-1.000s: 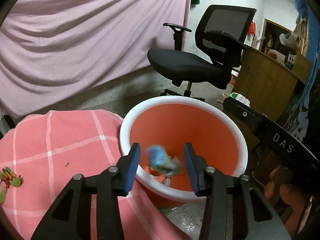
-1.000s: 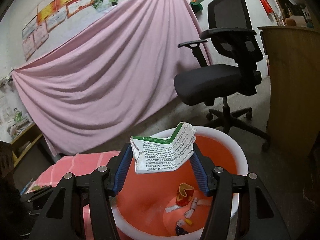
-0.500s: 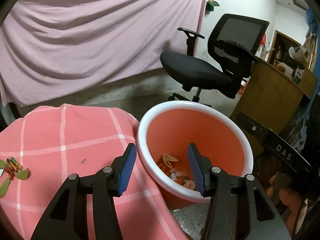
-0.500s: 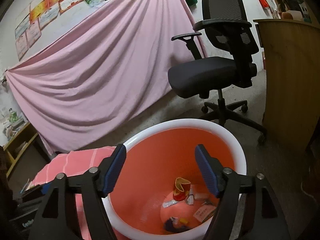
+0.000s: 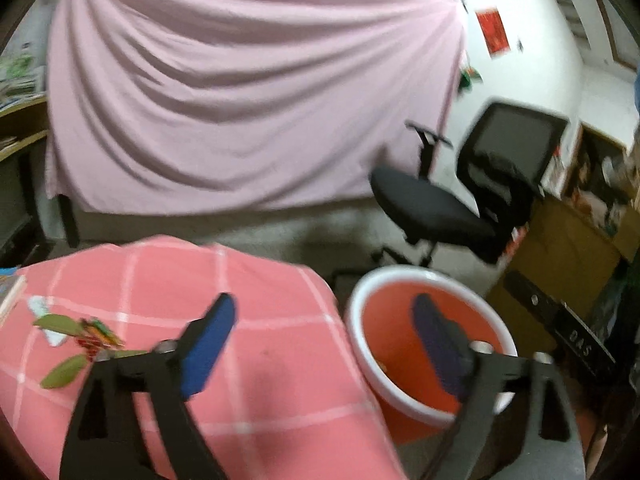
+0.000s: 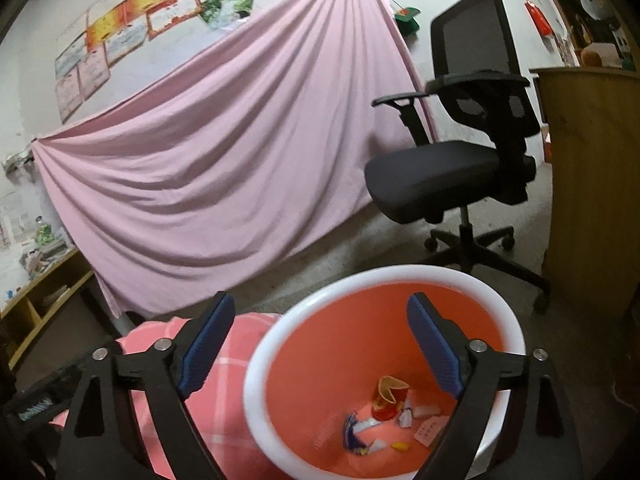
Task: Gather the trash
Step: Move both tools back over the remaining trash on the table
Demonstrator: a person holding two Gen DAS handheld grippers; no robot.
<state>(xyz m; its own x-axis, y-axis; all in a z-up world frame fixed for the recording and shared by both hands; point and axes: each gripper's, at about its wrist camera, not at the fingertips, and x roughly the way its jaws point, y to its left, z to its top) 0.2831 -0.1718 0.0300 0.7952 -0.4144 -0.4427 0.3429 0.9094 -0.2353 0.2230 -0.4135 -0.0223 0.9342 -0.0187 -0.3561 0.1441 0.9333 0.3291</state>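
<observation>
Left gripper (image 5: 324, 330): jaws opening, nothing between.
Right gripper (image 6: 320, 332): jaws opening, empty, over bin (image 6: 280, 332).
Bin: scraps (image 6: 386, 398) inside.

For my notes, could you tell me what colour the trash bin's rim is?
White, around an orange-red bin; the right wrist view shows it best.

Round plastic bin (image 6: 280, 360), orange inside with a white rim. Checked tablecloth (image 5: 260, 300), salmon pink crossed by thin white lines. Draped backdrop sheet (image 6: 220, 140), pale pink, plain. Mesh-backed office chair (image 6: 432, 168), black throughout. Gripper pads (image 6: 208, 340), deep blue on black frames. Crumpled paper cup (image 6: 386, 400) in the bin, red and yellow. Loose leaves (image 5: 64, 372) on the cloth, olive green.
</observation>
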